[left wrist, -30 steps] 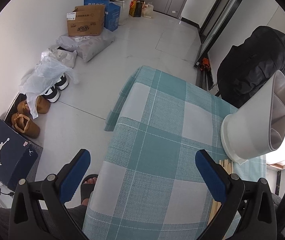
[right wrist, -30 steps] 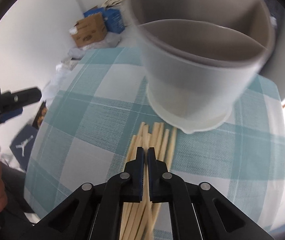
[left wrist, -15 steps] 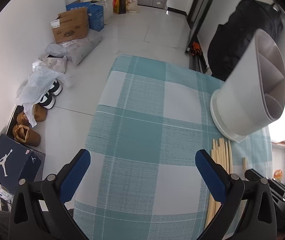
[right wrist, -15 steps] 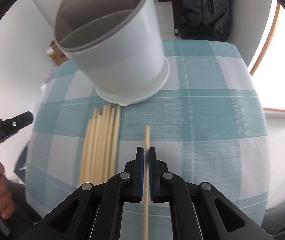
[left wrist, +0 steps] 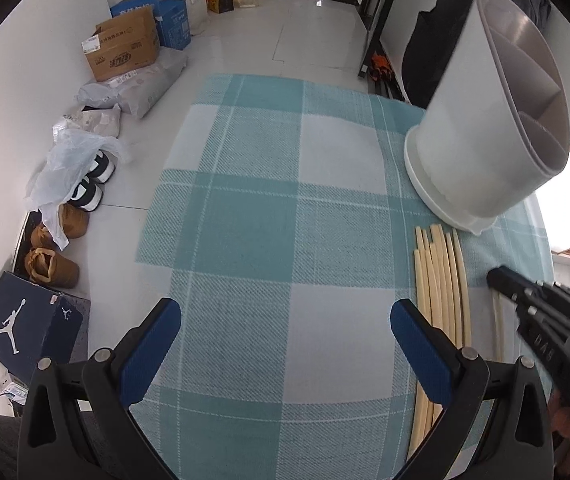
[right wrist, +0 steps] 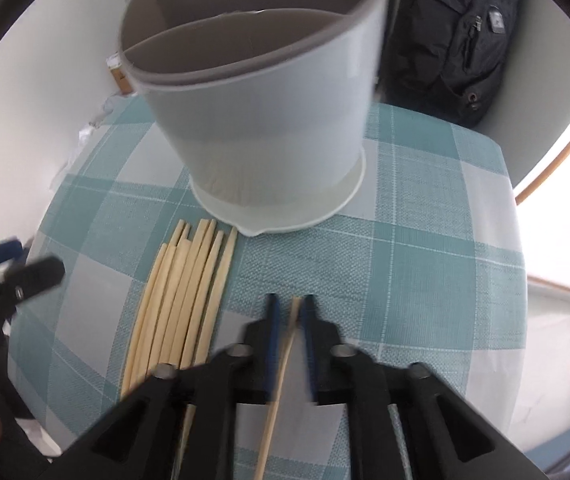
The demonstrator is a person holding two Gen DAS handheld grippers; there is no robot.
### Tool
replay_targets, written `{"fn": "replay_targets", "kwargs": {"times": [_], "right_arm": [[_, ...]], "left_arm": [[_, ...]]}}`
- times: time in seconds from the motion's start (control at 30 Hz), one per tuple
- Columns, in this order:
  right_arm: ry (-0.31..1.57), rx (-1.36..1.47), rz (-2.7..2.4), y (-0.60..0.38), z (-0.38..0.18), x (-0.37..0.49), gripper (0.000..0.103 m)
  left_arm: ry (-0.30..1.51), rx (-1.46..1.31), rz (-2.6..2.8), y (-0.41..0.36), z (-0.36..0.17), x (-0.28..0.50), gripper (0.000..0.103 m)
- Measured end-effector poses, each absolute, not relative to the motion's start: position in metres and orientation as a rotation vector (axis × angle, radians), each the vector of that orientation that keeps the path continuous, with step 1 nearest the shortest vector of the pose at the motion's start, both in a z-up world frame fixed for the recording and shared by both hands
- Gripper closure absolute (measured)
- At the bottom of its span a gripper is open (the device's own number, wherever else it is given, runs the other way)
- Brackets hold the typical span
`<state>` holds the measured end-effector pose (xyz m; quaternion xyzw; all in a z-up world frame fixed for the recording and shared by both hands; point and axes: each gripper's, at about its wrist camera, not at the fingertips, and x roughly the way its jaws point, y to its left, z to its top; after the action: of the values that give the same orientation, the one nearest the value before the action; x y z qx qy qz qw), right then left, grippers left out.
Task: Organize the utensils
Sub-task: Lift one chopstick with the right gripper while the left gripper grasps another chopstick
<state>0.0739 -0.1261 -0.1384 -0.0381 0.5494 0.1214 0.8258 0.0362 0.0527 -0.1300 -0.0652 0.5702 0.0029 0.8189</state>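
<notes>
Tablecloth: a teal and white checked cloth (left wrist: 285, 208) covered the table under both tools.
Left gripper: the left gripper (left wrist: 285, 312) hung over bare cloth with its blue pads spread wide and nothing between them.
Right gripper: the right gripper (right wrist: 289, 304) pointed steeply down at the cloth. In its own blurred view, its jaws stood a narrow gap apart.
Single chopstick: one pale chopstick (right wrist: 285, 352) ran lengthwise through that gap. Neither pad could be seen pressing on it.
Chopstick bundle: the other chopsticks (right wrist: 189, 292) lay side by side on the cloth, just left of the right gripper. Their far tips reached almost to the holder's base.
Utensil holder: a white round holder (right wrist: 261, 120) with a grey rim and inner dividers stood upright at the far side of the table. No utensil showed in its compartments.
Backpack: a black backpack (right wrist: 465, 40) leaned by the wall beyond the table.
Floor: a dark shoe box (left wrist: 25, 324), shoes (left wrist: 89, 188) and cardboard boxes (left wrist: 121, 50) lined the white wall to the left.
</notes>
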Motion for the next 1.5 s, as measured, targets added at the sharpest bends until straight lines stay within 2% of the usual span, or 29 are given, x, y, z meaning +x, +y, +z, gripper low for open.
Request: {"fn": "replay_targets", "kwargs": {"times": [0.3,0.5,0.97,1.13,1.5], "right_arm": [[0.958,0.366,0.258,-0.189,-0.094,0.070,0.099],[0.908,0.580,0.205,-0.220,-0.093,0.062,0.099],[0.823,0.681,0.221,-0.257,-0.069,0.055,0.099],[0.821,0.692,0.231,-0.263,-0.068,0.056,0.099],[0.804,0.659,0.254,-0.261,-0.063,0.052,0.099]], "left_arm": [[1.246,-0.010,-0.067,0.014,-0.136,0.022,0.001],[1.261,0.039,-0.033,0.011,-0.143,0.022,0.001],[1.329,-0.017,0.045,0.027,-0.152,0.039,0.001],[1.282,0.000,0.008,0.014,-0.141,0.039,0.001],[1.367,-0.002,0.025,0.029,-0.167,0.044,0.001]]}}
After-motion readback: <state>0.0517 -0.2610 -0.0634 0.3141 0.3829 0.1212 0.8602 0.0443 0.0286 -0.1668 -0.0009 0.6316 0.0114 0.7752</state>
